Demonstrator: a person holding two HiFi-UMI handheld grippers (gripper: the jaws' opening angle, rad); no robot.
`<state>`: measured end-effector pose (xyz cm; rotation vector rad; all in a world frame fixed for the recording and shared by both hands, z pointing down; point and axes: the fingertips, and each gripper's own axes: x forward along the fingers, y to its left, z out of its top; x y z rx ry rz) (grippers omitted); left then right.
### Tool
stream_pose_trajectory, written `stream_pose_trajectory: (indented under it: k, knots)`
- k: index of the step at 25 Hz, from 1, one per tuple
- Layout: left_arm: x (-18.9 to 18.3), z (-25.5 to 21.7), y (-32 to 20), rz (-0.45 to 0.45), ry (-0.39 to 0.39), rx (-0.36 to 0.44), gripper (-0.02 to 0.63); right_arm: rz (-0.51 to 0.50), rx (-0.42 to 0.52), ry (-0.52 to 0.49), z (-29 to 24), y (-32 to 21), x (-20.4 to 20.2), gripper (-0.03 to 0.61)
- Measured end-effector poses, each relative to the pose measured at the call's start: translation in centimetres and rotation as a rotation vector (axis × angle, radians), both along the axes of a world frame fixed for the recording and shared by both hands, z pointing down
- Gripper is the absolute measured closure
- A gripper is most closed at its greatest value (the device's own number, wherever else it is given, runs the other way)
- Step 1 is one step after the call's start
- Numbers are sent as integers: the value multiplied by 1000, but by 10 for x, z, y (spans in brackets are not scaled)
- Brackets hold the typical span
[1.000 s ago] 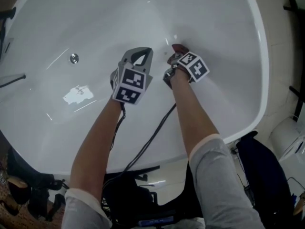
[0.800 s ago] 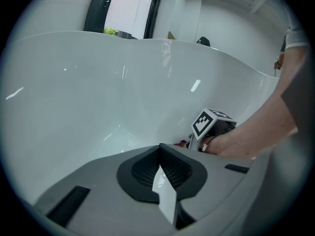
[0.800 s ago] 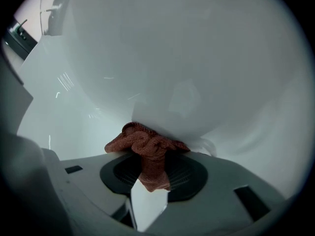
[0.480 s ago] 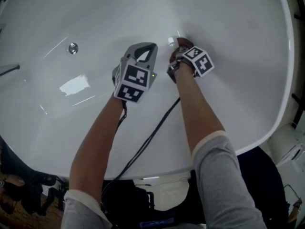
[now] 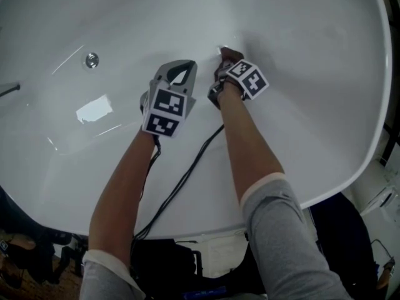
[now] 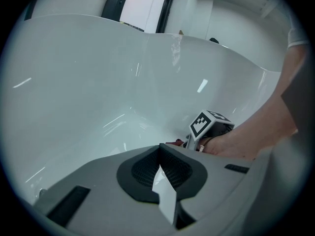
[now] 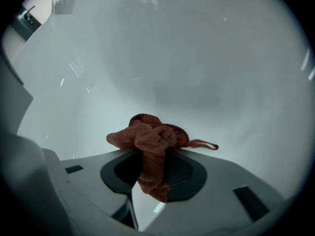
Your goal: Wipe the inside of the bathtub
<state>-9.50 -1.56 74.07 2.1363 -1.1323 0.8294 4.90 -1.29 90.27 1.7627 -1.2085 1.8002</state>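
Jaws on our right gripper (image 7: 156, 156) pinch the rust-brown rag (image 7: 150, 137) so we can scrub the bathtub (image 5: 312, 74) wall at 12 o'clock; the left gripper (image 6: 160, 151) at 9 is pressed together, empty.

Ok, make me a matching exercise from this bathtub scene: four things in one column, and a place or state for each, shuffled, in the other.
Things:
1. rust-brown woven cloth
2. left tongs
3. small round metal fitting
4. thin black cable

Places or states:
A. shut, with nothing between them
B. runs over the near rim of the white bathtub, between the two forearms
C. bunched up and clamped in the right tongs
D. set in the tub wall, left of both tongs in the head view

Pairs: 1-C, 2-A, 3-D, 4-B.
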Motion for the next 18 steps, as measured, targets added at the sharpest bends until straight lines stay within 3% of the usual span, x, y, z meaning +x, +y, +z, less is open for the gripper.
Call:
stream_pose_trajectory:
  k: [4,8,11,15,18]
  knots:
    - [-9,3,6,-5,-9,-15,606,-38,12,4,-2,9,-5,448]
    - [-19,4,10,-29,-16,-26,606,-105,-34,-56,1,31,-36,448]
    - [-19,1,13,-19,-22,-34,607,-152,-62,-39,2,41,-52,448]
    - [-23,-3,11,-5,-25,-24,607,-110,-45,19,0,22,-33,449]
    - [-22,-1,8,-19,-16,-17,606,-144,4,74,-3,-6,-2,449]
